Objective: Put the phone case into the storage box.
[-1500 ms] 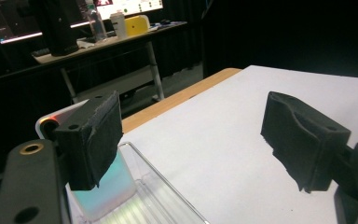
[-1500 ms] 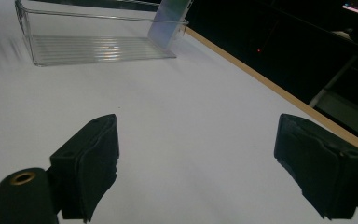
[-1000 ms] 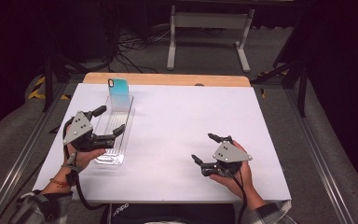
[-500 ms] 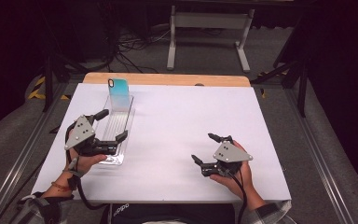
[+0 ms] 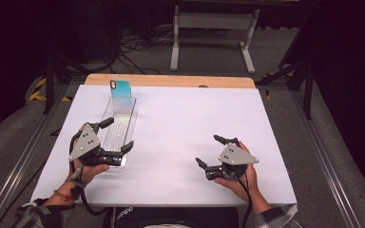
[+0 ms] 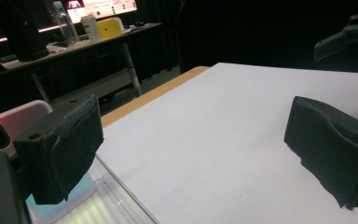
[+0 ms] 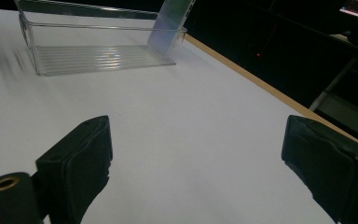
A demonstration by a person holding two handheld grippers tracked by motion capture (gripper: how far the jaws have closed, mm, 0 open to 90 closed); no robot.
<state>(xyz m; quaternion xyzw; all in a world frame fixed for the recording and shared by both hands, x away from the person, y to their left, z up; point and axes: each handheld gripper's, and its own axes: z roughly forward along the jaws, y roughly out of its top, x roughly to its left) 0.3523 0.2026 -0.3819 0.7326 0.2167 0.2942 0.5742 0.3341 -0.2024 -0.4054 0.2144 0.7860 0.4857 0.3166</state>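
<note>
left gripper [image 5: 114, 137]: jaws spread wide, just been opening further, nothing clamped; straddling near end of clear tray [image 5: 108, 114], one jaw over its left wall, the other beside its right wall near the front corner; contact with the walls not discernible. in left gripper view [image 6: 191, 154], left pad over the tray's ribbed floor [image 6: 107, 205], right pad above bare white table [image 6: 214, 140].

right gripper [image 5: 213, 152]: jaws wide, empty, low over table [image 5: 190, 123], well apart from tray; held in right hand [image 5: 240, 178] at near right. in right gripper view [image 7: 196, 163], both pads flank plain white surface.

tray: long, transparent, lying lengthwise at left of table, ribbed bottom [image 7: 98, 58].

phone [image 5: 121, 90]: teal back, upright, leaning at tray's far end; seen pale and tilted in right gripper view [image 7: 170, 23].

left hand [image 5: 88, 168]: grasping gripper body at near left edge.
</note>
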